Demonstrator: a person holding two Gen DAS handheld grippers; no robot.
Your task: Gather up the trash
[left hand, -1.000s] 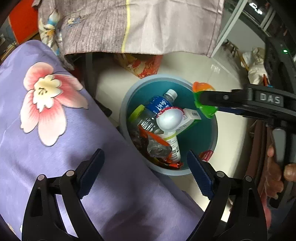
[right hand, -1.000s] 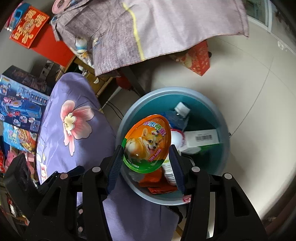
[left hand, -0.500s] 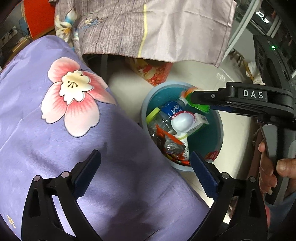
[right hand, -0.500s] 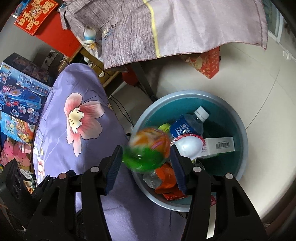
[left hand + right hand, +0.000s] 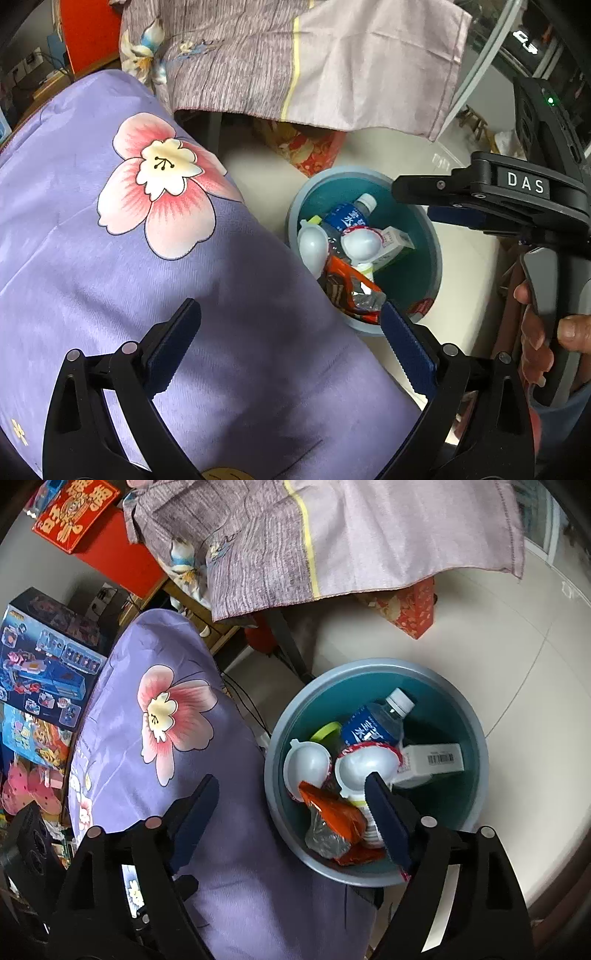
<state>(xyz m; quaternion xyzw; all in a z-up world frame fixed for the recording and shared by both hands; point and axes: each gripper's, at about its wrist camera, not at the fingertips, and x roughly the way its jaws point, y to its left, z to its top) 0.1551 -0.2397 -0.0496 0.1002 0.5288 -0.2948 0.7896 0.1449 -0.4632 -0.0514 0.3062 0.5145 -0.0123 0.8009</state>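
The left gripper [image 5: 290,341] hung spread wide and empty over the purple cloth [image 5: 110,280], the bin [image 5: 476,775] ahead to its right. The right gripper [image 5: 291,812] was opening, nothing between its jaws, with the trash, two white shells [image 5: 306,762] included, lying in the bin just ahead. Best to finish opening above the rim, then lift clear.
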